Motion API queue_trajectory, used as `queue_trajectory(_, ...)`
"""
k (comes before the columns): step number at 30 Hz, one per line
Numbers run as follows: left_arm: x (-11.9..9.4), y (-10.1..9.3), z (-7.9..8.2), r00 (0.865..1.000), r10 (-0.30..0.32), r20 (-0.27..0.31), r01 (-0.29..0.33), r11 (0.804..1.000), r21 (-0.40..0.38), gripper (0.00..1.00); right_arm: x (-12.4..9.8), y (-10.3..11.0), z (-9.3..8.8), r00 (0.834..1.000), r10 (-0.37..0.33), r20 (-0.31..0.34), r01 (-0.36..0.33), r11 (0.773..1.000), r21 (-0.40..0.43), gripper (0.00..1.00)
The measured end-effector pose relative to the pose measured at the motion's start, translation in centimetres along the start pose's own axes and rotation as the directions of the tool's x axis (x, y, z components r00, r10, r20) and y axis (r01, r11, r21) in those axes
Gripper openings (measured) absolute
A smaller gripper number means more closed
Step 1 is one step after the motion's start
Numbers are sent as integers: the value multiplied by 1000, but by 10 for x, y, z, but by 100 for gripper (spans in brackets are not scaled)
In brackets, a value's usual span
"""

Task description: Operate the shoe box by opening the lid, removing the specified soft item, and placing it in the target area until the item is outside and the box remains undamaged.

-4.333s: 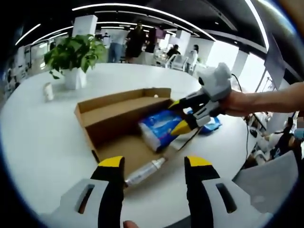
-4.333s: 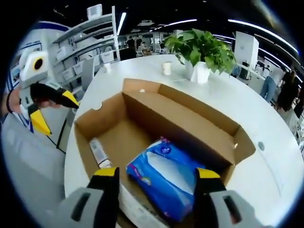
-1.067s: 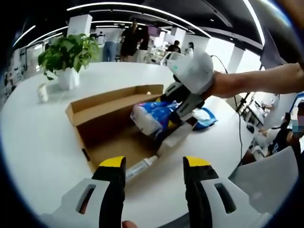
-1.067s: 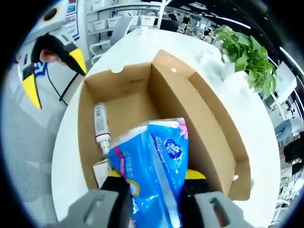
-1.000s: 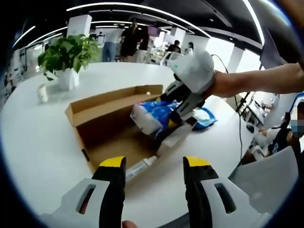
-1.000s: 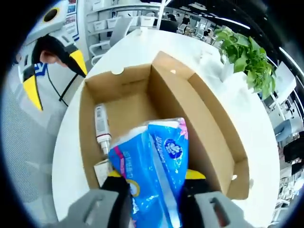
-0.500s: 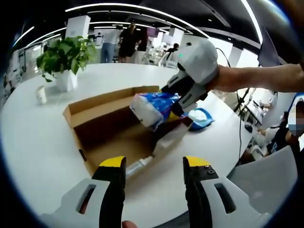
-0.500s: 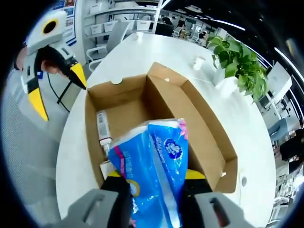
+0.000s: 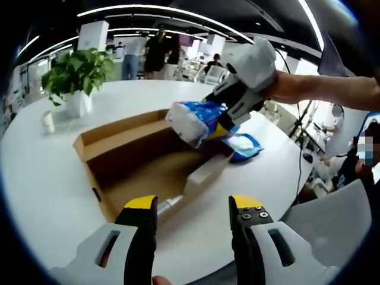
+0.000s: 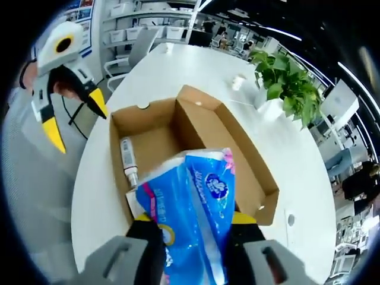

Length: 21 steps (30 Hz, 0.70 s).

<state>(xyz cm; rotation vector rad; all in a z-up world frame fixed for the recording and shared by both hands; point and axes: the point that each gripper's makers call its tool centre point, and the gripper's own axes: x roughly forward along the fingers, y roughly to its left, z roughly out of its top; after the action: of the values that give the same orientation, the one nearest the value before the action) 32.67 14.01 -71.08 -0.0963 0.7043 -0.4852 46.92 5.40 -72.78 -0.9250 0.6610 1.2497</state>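
My right gripper point(image 10: 189, 221) clamps the blue tissue pack point(image 10: 189, 208) above the open shoe box point(image 10: 178, 142). My left gripper point(image 9: 193, 205) hangs open over the white bench point(image 9: 41, 172).

There is one box point(image 10: 178, 142), open on one white table point(image 9: 41, 172), and one bottle point(image 10: 127, 159) lies inside it, ahead of the right gripper point(image 10: 191, 218). There are two blue packs: one pack point(image 10: 189, 208) is squeezed between that gripper's jaws, and one more pack point(image 9: 244, 145) lies on the table past the box, to the right of the left gripper point(image 9: 193, 203). There is one plant point(image 10: 281, 80) in a white pot and one small cup point(image 9: 47, 121) beside it, both far ahead.
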Motion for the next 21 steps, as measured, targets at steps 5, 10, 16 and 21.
queue_trajectory(5,0,-9,1,1000,-8,-4,8,1000,9,49,-13,-4,-12,1000,-21,-7,21,1000,9,34)
queue_trajectory(10,3,-16,3,1000,-18,-9,18,1000,24,49,-26,-4,-26,999,-35,-15,36,999,26,34)
queue_trajectory(16,8,-23,4,999,-30,-18,31,999,44,49,-36,-4,-46,999,-48,-23,50,997,55,34)
queue_trajectory(21,13,-28,6,999,-43,-23,44,998,52,49,-47,-2,-65,998,-60,-30,63,995,83,34)
